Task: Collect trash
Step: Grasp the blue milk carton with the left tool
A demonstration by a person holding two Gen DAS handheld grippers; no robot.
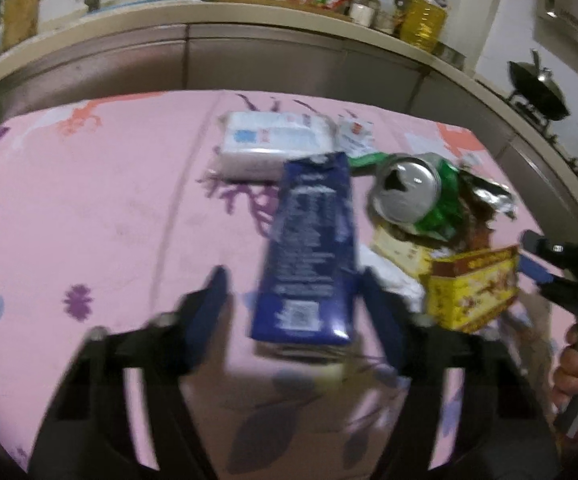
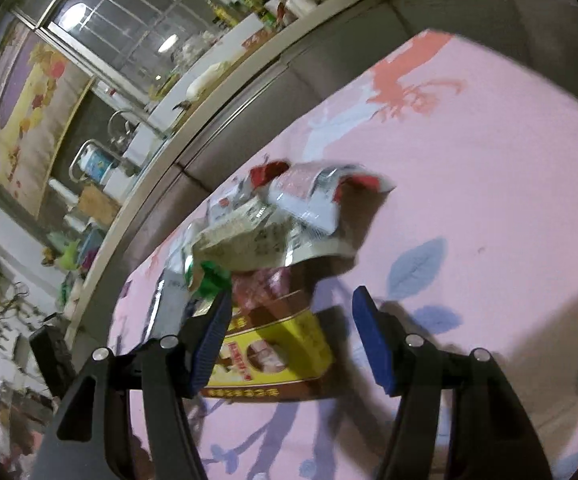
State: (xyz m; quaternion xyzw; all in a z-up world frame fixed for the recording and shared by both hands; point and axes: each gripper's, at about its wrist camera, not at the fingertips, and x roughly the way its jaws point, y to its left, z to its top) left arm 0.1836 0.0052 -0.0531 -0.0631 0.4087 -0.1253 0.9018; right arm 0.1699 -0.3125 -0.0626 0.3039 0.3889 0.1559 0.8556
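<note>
Left wrist view: left tongs [image 1: 293, 292] agape around blue carton [image 1: 309, 248]; right tongs [image 2: 289, 312] agape over yellow box [image 2: 281, 344].

cloth [image 1: 109, 208]: pink, matt, printed
carton [image 1: 309, 248]: blue, glossy card
can [image 1: 407, 190]: shiny metal, crushed
box [image 1: 473, 288]: yellow printed card
pads [image 2: 213, 336]: blue, ribbed

The print on the blue carton [image 1: 309, 248] is smeared by motion blur and cannot be read, and whether the fingers [image 1: 381, 312] beside it press on it cannot be told. The yellow box [image 2: 273, 356] is partly covered by a blue finger [image 2: 209, 344] in the right wrist view, and its lettering is too blurred to make out. The jars on the shelf [image 1: 369, 4] are too small to be identified.
</note>
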